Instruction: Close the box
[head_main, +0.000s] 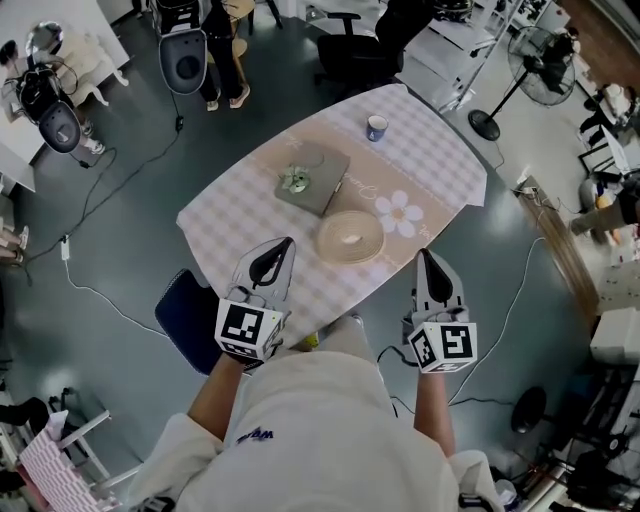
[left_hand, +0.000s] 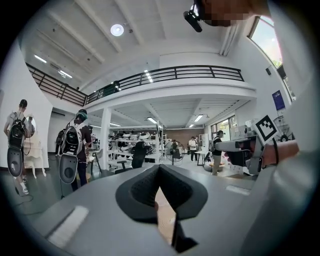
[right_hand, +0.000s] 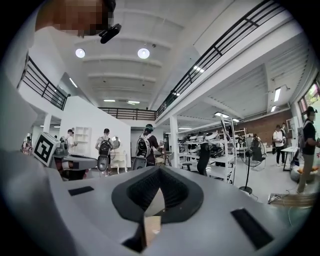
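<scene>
In the head view a flat grey-green square box (head_main: 312, 178) with a pale bow on its lid lies in the middle of the table. A round beige box or lid (head_main: 350, 237) lies just in front of it; I cannot tell which it is. My left gripper (head_main: 287, 244) hovers over the table's near edge, left of the round piece, jaws together and empty. My right gripper (head_main: 424, 254) hangs at the table's near right edge, also shut and empty. Both gripper views look level across the room, so the left gripper (left_hand: 159, 167) and right gripper (right_hand: 160, 169) show neither box.
The table (head_main: 440, 170) wears a pale checked cloth with a daisy print. A small blue cup (head_main: 376, 127) stands at its far side. A dark blue seat (head_main: 185, 318) sits by the near left corner, a black office chair (head_main: 365, 45) beyond, a floor fan (head_main: 545, 75) at the right.
</scene>
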